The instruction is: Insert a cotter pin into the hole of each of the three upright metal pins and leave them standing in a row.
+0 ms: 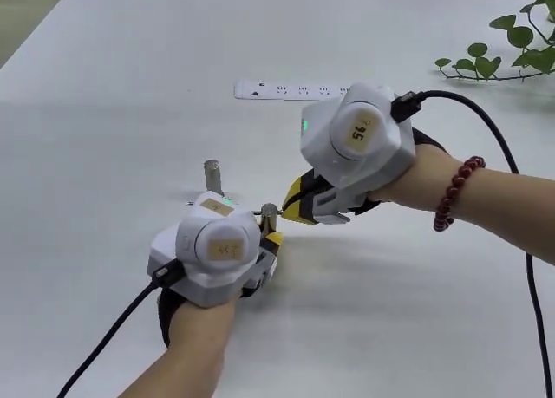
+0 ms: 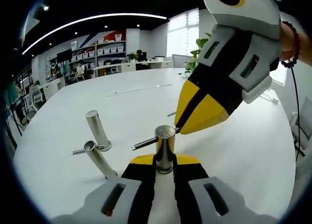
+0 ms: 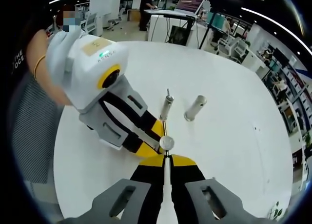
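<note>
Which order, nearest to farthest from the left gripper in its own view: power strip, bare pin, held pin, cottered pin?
1. held pin, between the jaws of the left gripper.
2. cottered pin, to the left.
3. bare pin, just behind that one.
4. power strip, far beyond.

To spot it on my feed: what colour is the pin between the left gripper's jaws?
Shiny silver; the metal pin shows best in the left gripper view.
</note>
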A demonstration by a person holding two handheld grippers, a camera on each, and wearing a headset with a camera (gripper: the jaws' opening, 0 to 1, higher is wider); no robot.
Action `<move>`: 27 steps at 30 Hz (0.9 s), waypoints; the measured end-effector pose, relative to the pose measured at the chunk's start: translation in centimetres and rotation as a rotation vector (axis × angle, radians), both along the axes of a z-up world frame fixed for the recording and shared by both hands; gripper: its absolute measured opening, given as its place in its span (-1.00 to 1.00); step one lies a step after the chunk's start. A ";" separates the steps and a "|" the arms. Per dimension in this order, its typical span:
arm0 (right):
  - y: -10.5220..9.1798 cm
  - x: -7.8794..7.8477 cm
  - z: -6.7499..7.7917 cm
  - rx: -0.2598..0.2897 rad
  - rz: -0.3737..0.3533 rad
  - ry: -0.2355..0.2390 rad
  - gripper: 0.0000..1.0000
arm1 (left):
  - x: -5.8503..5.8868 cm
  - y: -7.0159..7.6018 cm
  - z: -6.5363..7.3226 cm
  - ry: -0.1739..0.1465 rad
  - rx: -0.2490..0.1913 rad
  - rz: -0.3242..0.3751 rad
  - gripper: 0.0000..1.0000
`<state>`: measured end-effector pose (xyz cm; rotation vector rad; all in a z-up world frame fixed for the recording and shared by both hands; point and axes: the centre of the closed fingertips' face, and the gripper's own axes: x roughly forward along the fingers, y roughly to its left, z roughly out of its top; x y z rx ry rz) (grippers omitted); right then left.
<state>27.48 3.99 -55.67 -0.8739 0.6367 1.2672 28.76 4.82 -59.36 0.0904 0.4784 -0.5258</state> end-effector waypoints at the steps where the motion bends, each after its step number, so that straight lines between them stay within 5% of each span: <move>1: 0.0 0.0 0.0 0.002 -0.003 0.002 -1.00 | 0.0 0.0 0.0 0.001 0.000 0.001 -0.79; 16: -0.4 -0.5 0.0 0.042 -0.071 0.040 -0.88 | 0.1 -0.1 -0.1 -0.009 0.003 0.028 -0.79; 27: -1.6 0.5 1.6 0.201 -0.283 0.023 -0.65 | 0.3 -0.2 -0.1 -0.036 0.021 0.019 -0.80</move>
